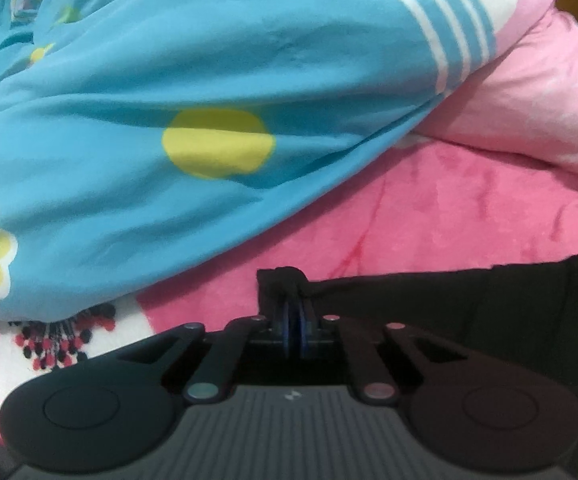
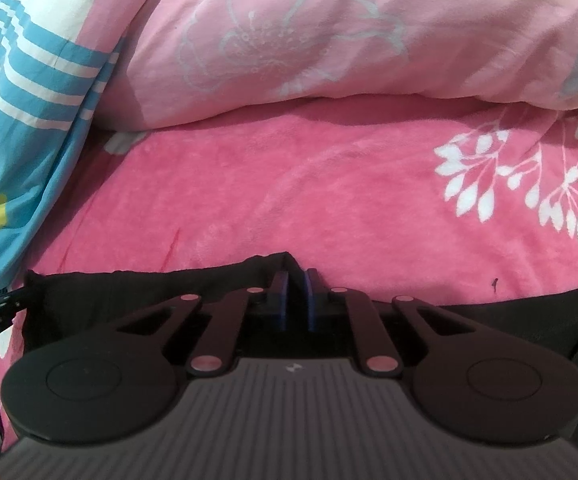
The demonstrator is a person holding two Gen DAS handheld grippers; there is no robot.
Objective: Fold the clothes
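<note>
Likely risk: black garment [image 1: 469, 292] edge slipping, both grips being shallow — left gripper [image 1: 293, 312] pinching bunched corner, right gripper [image 2: 297, 280] clamping near-closed on thin hem.

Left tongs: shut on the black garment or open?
Shut on it. The left tongs have their blue pads pressed together with a bunched corner of the black garment pinched between them, above the pink blanket.

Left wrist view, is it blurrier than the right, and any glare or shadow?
Left wrist view: the blue quilt looks soft, no glare. Right wrist view: sharper, the pink duvet shadows the pink blanket; the black garment shows little detail.
</note>
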